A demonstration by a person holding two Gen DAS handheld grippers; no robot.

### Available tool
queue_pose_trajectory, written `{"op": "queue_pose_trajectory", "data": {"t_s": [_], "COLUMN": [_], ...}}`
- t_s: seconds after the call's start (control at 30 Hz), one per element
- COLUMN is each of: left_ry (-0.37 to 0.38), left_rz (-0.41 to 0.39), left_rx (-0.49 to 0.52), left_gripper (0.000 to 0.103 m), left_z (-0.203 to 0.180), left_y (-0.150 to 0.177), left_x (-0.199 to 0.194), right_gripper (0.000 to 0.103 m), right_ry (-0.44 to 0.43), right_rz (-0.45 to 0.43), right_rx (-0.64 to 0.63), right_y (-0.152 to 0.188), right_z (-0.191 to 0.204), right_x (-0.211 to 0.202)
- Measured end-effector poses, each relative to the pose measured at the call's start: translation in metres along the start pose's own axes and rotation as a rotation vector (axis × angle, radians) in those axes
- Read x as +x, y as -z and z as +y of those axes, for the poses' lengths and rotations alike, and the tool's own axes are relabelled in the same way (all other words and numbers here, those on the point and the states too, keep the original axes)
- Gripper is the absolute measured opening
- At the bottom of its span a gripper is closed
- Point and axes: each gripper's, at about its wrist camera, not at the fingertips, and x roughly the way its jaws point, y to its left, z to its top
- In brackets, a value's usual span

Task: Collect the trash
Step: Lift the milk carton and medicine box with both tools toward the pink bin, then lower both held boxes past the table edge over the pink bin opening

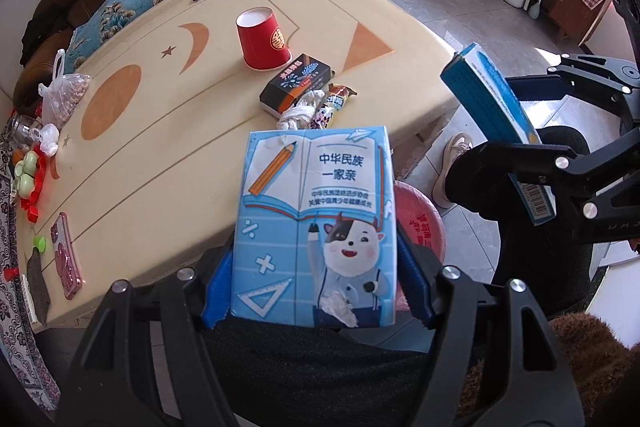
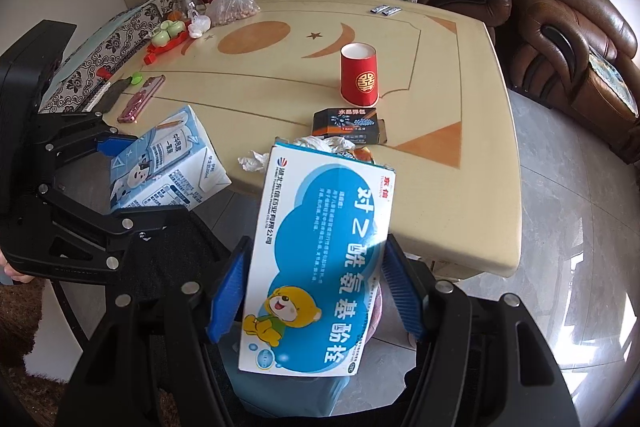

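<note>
Jaws grip cartons — milk carton (image 1: 316, 223) left, medicine box (image 2: 320, 263) right.

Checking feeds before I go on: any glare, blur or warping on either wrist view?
Left wrist view: sharp, milk carton print readable, fisheye bends the table edge. Right wrist view: small glare spot on the medicine box, bright window reflection on the floor.
</note>
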Motion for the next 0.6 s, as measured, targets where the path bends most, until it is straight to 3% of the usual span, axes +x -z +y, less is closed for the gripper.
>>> {"op": "queue_pose_trajectory", "data": {"t_s": [0.6], "left_ry": [0.090], "left_rz": [0.071], "left_rx": [-0.047], "left_gripper": [0.068], "left_z": [-0.031], "left_y": [0.046], "left_x": [0.058], "right_gripper": [0.063], "right_ry": [-0.007], "right_rz": [0.091], "right_rx": [0.045], "right_y": [0.049], "right_z": [0.001], "right_x": [0.045]}}
